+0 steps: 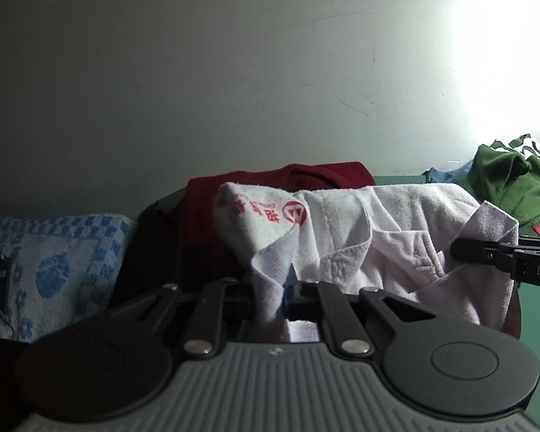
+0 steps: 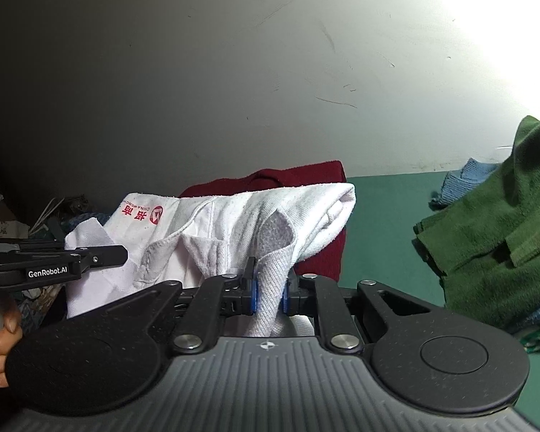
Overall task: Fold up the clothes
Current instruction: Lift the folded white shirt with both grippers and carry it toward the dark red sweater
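Note:
A white shirt [image 1: 378, 237] with a red printed logo hangs bunched between both grippers, held up in front of a dark red garment [image 1: 270, 183]. My left gripper [image 1: 273, 288] is shut on a fold of the white shirt at its left side. My right gripper [image 2: 270, 288] is shut on another fold of the white shirt [image 2: 234, 223], its blue pads [image 2: 254, 293] pinching the fabric. In the left wrist view the right gripper [image 1: 460, 252] comes in from the right edge; in the right wrist view the left gripper [image 2: 120, 252] comes in from the left edge.
A green table surface [image 2: 388, 223] runs to a pale wall. A pile of green clothes [image 2: 493, 244] with blue fabric [image 2: 460, 180] sits at the right. A blue patterned towel [image 1: 54, 262] lies at the left. A person's hand [image 2: 0, 345] holds the left gripper's handle.

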Motion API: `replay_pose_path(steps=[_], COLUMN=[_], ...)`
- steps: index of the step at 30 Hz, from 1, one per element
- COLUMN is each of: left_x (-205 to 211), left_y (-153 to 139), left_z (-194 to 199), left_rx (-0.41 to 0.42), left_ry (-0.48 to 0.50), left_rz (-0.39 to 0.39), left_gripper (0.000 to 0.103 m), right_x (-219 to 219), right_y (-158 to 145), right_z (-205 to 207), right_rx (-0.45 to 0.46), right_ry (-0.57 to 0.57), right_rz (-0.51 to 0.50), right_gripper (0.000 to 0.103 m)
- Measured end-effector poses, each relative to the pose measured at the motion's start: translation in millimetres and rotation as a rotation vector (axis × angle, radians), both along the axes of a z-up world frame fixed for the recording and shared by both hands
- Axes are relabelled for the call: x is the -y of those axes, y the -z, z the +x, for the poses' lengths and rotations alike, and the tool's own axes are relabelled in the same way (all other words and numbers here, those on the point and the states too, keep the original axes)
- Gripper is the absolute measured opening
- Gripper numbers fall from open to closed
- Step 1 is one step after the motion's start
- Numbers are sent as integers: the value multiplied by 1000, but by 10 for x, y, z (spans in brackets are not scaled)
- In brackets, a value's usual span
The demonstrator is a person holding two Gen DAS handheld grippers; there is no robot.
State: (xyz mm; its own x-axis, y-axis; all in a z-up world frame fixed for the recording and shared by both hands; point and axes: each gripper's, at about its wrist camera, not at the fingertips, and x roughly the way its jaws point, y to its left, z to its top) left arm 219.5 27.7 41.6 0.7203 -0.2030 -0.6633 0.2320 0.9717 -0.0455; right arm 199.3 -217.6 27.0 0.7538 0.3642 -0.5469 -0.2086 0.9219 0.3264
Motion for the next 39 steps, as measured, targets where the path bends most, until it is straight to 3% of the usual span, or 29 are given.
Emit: replay_pose_path(steps=[12, 29, 39], left_x=[-70, -94, -139], left_y=[1, 113, 204], left_z=[586, 1001, 1251], left_rx=[50, 60, 60], left_ry=[-62, -95, -140], left_rz=[29, 22, 46], left_gripper=[7, 7, 7], right_x=[-242, -406, -451], right_y=[-88, -63, 167], right_z=[629, 884, 1052], right_rx=[50, 48, 57], right_ry=[-2, 45, 46], right_rz=[-24, -55, -83], right_gripper=[13, 13, 13])
